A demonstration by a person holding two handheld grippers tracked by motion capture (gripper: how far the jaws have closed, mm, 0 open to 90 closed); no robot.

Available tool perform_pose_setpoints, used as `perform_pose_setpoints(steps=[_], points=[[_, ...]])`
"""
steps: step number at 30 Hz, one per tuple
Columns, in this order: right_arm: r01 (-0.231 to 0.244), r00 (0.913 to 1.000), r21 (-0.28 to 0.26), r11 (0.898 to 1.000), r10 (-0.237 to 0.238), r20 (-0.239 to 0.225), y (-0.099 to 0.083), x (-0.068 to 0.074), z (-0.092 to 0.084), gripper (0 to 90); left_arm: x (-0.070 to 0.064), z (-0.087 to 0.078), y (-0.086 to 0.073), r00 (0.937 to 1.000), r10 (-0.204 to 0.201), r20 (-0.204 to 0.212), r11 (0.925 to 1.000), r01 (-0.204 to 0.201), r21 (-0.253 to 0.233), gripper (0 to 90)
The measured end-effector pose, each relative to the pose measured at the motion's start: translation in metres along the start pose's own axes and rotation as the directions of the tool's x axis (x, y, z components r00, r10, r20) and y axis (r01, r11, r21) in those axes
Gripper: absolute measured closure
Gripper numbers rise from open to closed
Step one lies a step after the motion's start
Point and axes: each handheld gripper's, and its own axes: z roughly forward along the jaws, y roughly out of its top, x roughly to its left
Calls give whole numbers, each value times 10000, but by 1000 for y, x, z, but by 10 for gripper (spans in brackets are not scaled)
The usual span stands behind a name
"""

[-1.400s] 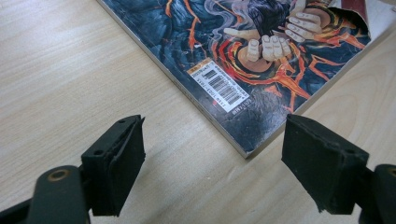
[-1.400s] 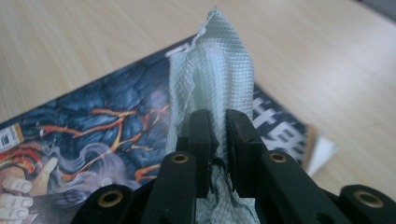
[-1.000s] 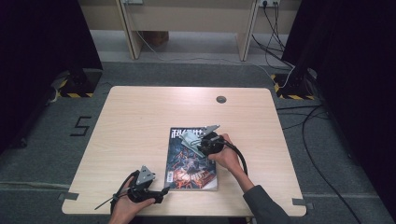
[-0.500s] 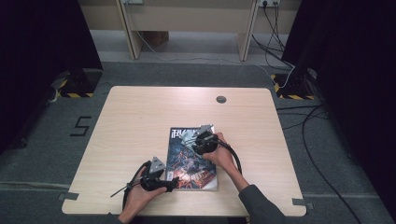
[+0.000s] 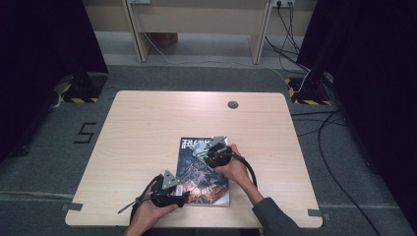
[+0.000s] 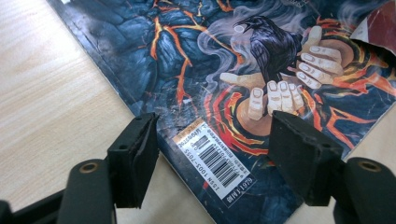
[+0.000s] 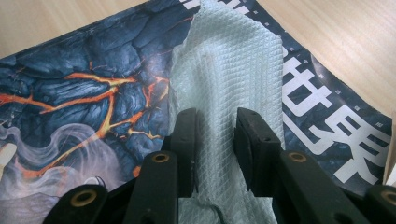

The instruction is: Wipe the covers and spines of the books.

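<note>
The left gripper point(image 6: 210, 154), jaws just narrowing but released, straddled the magazine's point(image 5: 201, 169) near-left corner; right gripper point(image 7: 215, 140) clenched a cloth point(image 7: 233, 70) farther up.

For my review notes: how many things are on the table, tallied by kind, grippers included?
Magazine: 1
Paper towel: 1
Grippers: 2, the left gripper and the right gripper
Total: 4

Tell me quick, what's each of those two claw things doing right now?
Left gripper: open, jaws just been closing, straddling the magazine corner by the barcode, not pressing it.
Right gripper: shut on the paper towel lying on the magazine.
</note>
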Motion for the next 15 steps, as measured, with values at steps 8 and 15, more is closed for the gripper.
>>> perform_pose_setpoints(steps=[8, 15], points=[[-148, 9991, -65, 9999, 151, 393, -1, -11, 1, 726, -8, -3, -3, 9995, 310, -19, 9994, -310, -130, 413], [-773, 9836, -186, 9968, 793, 1617, -8, -47, 2, 755, -6, -3, -3, 9997, 219, 116, 9996, -217, -170, 409]])
